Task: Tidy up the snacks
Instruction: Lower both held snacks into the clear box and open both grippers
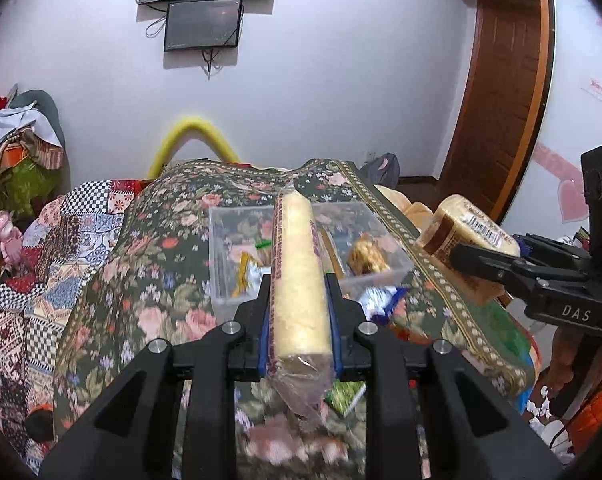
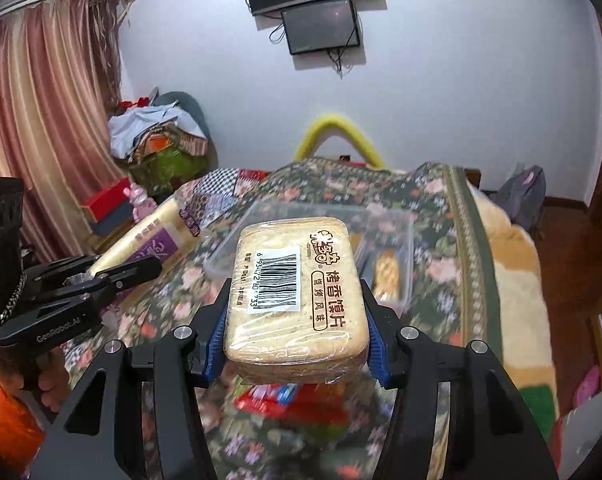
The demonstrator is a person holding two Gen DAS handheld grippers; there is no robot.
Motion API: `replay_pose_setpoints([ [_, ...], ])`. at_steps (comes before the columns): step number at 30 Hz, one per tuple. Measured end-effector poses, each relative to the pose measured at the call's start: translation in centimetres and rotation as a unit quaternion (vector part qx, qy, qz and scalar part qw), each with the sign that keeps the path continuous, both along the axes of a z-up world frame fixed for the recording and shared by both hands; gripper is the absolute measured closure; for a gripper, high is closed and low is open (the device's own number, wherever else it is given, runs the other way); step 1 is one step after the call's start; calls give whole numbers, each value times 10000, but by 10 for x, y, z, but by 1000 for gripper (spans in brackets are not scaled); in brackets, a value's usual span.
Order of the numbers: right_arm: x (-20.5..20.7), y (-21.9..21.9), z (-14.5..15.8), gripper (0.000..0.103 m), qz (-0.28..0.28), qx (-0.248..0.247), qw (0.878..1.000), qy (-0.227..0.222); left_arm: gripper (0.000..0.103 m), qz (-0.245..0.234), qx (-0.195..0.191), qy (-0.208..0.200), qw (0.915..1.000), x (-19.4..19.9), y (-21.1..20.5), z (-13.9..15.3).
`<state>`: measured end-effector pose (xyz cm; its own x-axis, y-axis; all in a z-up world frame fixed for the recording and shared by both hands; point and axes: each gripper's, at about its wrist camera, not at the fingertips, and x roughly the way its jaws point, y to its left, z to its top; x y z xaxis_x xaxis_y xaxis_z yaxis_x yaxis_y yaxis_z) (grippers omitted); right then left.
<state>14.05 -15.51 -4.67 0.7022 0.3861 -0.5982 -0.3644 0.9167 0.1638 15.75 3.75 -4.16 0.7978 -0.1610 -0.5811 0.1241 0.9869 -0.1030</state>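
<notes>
Now | left tongs (image 1: 299, 312) clamp long biscuit roll (image 1: 299, 280), long axis pointing forward over clear box (image 1: 221, 248) | right tongs (image 2: 297, 320) clamp flat toast-slice pack (image 2: 297, 292), barcode up, lengthwise forward.

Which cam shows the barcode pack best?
Right wrist: the barcode pack fills the centre, label facing the lens, clamped in the right gripper. Left wrist catches it only at the right edge, small and oblique.
</notes>
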Motion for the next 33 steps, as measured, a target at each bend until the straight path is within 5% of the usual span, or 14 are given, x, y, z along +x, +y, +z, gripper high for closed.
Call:
replay_pose_setpoints([
  [11,58,-6,-2,51,-265,-49,9996,-58,81,137,83,281,9995,78,19,-20],
  [33,155,-6,-77,51,-416,-387,9947,861,81,99,-97,926,9956,174,33,-87],
])
